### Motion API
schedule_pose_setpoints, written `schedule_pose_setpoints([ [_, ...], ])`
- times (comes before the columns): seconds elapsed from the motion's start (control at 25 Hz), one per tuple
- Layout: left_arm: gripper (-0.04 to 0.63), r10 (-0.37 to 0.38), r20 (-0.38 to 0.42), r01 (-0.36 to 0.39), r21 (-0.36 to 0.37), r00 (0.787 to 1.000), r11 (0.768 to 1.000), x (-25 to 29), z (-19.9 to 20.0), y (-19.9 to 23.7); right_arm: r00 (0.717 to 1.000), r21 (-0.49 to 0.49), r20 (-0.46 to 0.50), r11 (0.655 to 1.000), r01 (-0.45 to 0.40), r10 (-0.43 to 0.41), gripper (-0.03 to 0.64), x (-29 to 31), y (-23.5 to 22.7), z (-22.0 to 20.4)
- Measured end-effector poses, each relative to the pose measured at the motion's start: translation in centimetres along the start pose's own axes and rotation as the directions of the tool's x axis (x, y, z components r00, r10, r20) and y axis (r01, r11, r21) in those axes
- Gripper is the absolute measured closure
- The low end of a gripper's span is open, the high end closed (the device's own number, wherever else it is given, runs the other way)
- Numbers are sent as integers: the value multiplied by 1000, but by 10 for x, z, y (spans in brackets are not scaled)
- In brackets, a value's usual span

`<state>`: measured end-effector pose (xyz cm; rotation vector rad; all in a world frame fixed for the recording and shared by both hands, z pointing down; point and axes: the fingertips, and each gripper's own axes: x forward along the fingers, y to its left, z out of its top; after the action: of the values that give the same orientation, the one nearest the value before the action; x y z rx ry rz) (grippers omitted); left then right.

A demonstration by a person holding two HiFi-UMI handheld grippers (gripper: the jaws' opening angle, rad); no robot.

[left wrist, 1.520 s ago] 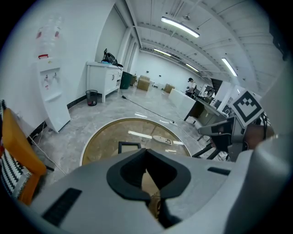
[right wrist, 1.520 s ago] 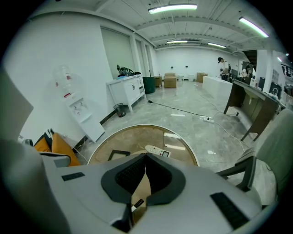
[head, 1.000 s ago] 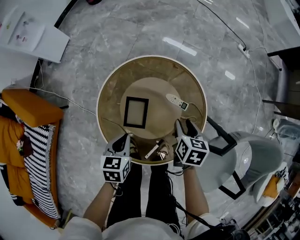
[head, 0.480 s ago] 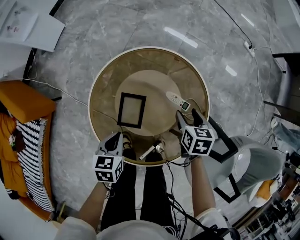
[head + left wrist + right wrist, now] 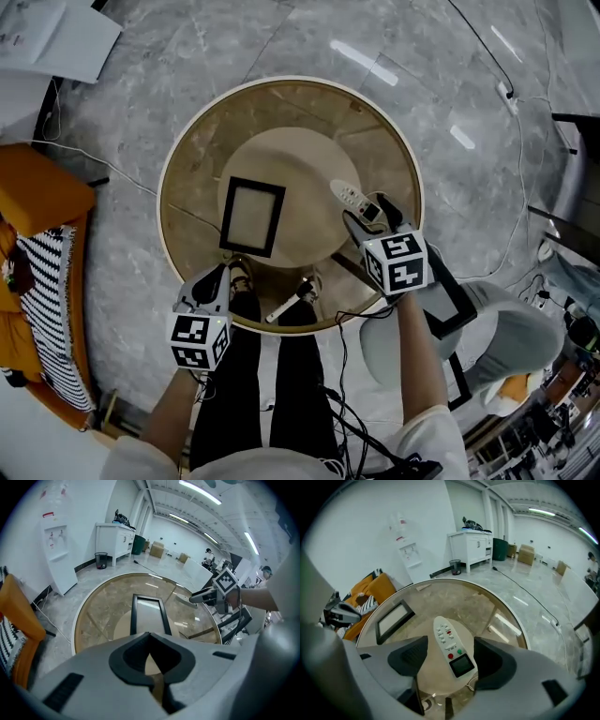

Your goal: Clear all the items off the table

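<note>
Head view: the round glass surface [image 5: 187,159] carries a black picture frame [image 5: 251,217] near its centre and a white remote [image 5: 352,198] right of it. The right gripper [image 5: 374,216] sits at the remote's near end, the left gripper [image 5: 223,279] at the near rim. Left gripper view: jaws pressed together, nothing between them. Right gripper view: jaws spread and opening, with the remote lying on the surface between them and the pads clear of it.
</note>
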<state>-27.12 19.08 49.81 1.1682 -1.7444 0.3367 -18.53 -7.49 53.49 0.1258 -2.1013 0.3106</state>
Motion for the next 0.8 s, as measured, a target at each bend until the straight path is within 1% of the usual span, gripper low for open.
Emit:
schedule_pose_setpoints([
  [0.08,588,1,-8,-1,-8,1000,1000,3,-6,2,999,-72,-36,997,-30,27,310,8,1,-2],
  [0.2,588,2,-16,-2,-18,1000,1000,7,-15,3,994,-175,-97,982,-66,50,310,18,2,-6],
  [0.32,588,2,-18,-2,-25,1000,1000,11,-18,4,990,-243,-132,967,-81,50,311,24,3,-8],
  [0.44,588,-6,-19,6,-22,1000,1000,12,-20,3,985,-272,-163,957,-97,53,318,27,7,-10],
  [0.52,588,-20,-16,20,-13,1000,1000,13,-20,1,982,-280,-179,954,-104,55,360,29,8,-11],
  [0.64,588,-29,-12,29,-8,1000,1000,12,-18,0,979,-286,-194,952,-110,55,398,31,8,-9],
  [0.8,588,-19,-13,19,-7,1000,1000,11,-19,2,976,-299,-212,947,-116,53,416,31,9,-10],
])
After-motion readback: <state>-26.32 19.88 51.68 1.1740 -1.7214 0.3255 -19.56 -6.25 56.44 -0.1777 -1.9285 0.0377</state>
